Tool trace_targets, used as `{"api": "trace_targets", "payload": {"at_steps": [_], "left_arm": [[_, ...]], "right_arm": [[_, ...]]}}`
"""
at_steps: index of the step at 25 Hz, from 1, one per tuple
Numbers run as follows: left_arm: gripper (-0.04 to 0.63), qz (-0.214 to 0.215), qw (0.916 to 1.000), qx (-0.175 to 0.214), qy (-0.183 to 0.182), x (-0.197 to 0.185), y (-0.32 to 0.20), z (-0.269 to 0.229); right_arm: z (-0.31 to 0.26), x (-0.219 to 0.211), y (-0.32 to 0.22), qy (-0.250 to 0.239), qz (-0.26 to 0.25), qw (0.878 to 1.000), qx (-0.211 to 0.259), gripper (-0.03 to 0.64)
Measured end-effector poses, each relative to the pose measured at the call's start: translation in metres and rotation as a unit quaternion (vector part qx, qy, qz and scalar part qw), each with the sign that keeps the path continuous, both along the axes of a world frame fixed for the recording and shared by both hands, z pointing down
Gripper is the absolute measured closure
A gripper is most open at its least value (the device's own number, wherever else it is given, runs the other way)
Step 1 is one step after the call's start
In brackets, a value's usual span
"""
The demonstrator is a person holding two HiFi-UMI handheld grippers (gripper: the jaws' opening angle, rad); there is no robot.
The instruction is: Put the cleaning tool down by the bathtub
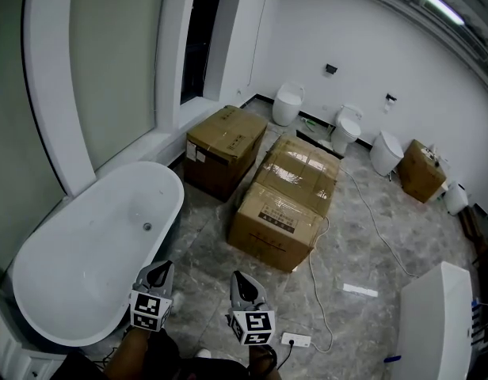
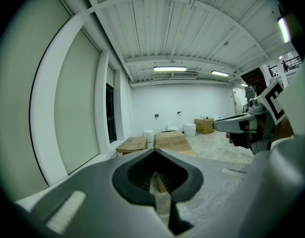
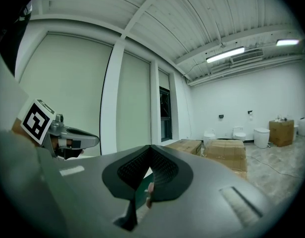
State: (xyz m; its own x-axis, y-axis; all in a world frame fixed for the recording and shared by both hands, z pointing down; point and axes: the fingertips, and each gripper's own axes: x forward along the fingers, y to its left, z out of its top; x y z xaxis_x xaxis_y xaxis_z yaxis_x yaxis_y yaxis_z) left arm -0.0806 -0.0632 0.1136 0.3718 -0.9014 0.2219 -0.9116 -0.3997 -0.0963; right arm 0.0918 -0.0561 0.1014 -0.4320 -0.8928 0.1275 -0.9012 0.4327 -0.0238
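Since no tool shows, the left gripper (image 1: 158, 271) and right gripper (image 1: 242, 282), jaws together and empty, hang at the tub's (image 1: 177, 192) near right; the floor (image 1: 206, 240) there suits a set-down.

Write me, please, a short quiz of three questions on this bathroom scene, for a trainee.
1. True or false: the bathtub is full of water.
2. How many cardboard boxes stand together near the bathtub? A two, B three, C five.
3. Fill in: the jaws of the left gripper and the right gripper are both ____.
Key: 1 false; 2 B; 3 shut.
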Motion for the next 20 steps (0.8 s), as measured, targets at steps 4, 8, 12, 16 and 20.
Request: {"api": "trace_targets", "payload": {"at_steps": [4,8,12,16,20], "left_arm": [[0.595,0.007,0.9999,0.009,0.003,0.008,0.004,-0.005],[0.595,0.011,0.9997,0.022,0.004,0.011,0.001,-0.015],[0.595,0.029,0.9991,0.029,0.003,0.018,0.000,-0.023],[0.595,0.046,0.9981,0.040,0.007,0.023,0.002,-0.028],[0.595,0.041,0.9977,0.053,0.007,0.017,0.005,-0.031]], "right_arm": [[-0.007,0.004,0.006,0.008,0.000,1.000,0.014,0.597],[-0.015,0.011,0.008,0.008,0.005,1.000,0.022,0.597],[-0.018,0.016,0.011,0.011,0.011,1.000,0.026,0.597],[-0.019,0.019,0.012,0.012,0.014,0.999,0.029,0.597],[-0.019,0.017,0.010,0.000,0.011,0.999,0.031,0.597]]}}
